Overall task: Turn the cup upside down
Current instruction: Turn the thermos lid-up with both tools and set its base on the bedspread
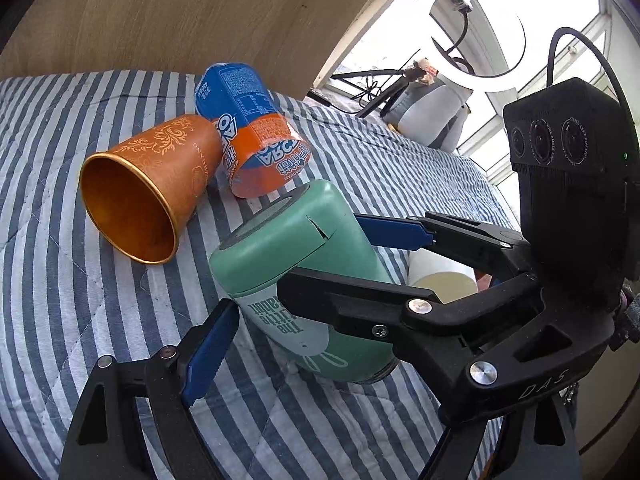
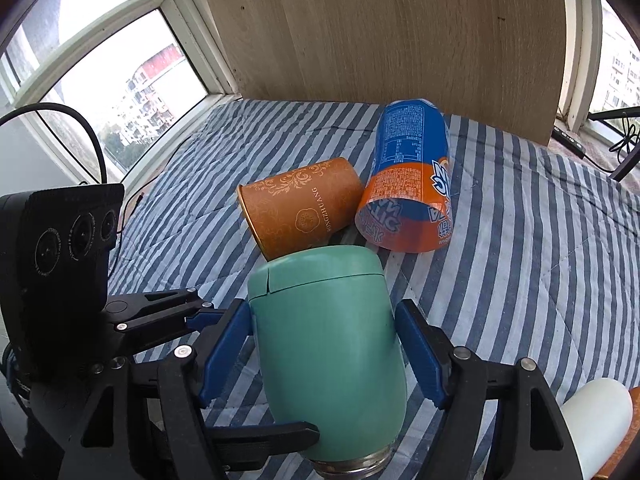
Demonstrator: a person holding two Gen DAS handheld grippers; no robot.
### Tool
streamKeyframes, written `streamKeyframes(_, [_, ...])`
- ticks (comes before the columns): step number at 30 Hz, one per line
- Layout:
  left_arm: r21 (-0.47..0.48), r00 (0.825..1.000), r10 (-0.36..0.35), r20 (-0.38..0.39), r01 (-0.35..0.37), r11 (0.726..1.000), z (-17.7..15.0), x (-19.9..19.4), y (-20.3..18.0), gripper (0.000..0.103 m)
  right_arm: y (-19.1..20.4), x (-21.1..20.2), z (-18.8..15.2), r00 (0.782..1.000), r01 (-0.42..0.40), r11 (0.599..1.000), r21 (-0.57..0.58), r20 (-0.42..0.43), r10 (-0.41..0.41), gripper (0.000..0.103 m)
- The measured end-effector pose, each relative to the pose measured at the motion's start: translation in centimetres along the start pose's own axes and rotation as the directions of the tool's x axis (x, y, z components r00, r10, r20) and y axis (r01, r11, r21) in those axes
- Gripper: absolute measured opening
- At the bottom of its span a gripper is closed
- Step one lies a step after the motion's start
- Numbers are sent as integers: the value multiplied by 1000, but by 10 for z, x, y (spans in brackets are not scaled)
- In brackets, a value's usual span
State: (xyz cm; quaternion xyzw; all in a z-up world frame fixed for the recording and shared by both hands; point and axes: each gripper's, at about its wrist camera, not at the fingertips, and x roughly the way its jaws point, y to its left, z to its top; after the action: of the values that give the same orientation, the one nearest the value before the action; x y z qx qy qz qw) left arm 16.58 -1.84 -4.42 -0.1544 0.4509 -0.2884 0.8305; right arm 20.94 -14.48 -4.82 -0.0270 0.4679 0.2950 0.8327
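A green cup [image 1: 304,280] with a rabbit print is held tilted above the striped cloth; it also shows in the right wrist view [image 2: 328,340], base up and metal rim low. My right gripper [image 2: 324,352] is shut on it, blue pads on both sides, and appears in the left wrist view [image 1: 332,264]. My left gripper [image 1: 256,352] is open, its blue pad [image 1: 208,352] beside the cup's lower left; its other finger is hidden. The left gripper shows in the right wrist view [image 2: 224,376] around the cup without clear contact.
An orange paper cup [image 1: 148,192] lies on its side, mouth toward me, also in the right wrist view [image 2: 300,208]. A blue and orange can [image 1: 252,132] lies against it [image 2: 412,180]. A white cup [image 2: 596,420] lies at the right. A wooden board [image 2: 380,28] stands behind the striped cloth [image 2: 520,260].
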Motion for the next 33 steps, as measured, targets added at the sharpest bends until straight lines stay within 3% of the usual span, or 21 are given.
streamKeyframes(5, [118, 997, 48, 57, -54, 991, -1, -4, -30, 84, 2, -26, -19, 997, 5, 1000, 25, 83, -7, 71])
streamKeyframes(9, [200, 991, 75, 112, -97, 975, 1, -2, -49, 82, 6, -46, -31, 982, 40, 999, 16, 185, -42, 71])
streamKeyframes(12, [258, 982, 103, 156, -141, 956, 6, 3, -59, 82, 8, -58, -38, 959, 69, 998, 11, 275, -69, 71])
streamKeyframes(20, [380, 959, 148, 242, -234, 895, 13, 19, -65, 80, -9, -57, -40, 898, 32, 997, 71, 436, -60, 71])
streamKeyframes(23, [454, 948, 171, 269, -282, 845, 7, 28, -72, 80, -7, -55, -45, 882, 69, 996, 55, 463, -86, 71])
streamKeyframes(28, [515, 940, 174, 293, -309, 800, -10, 28, -83, 80, -6, -58, -62, 873, 101, 994, 49, 476, -112, 70])
streamKeyframes(30, [528, 939, 171, 299, -312, 790, -19, 26, -85, 79, -3, -62, -68, 874, 109, 993, 46, 471, -118, 69])
streamKeyframes(33, [528, 945, 159, 286, -294, 797, -29, 25, -86, 78, 2, -67, -79, 876, 122, 992, 33, 466, -124, 69])
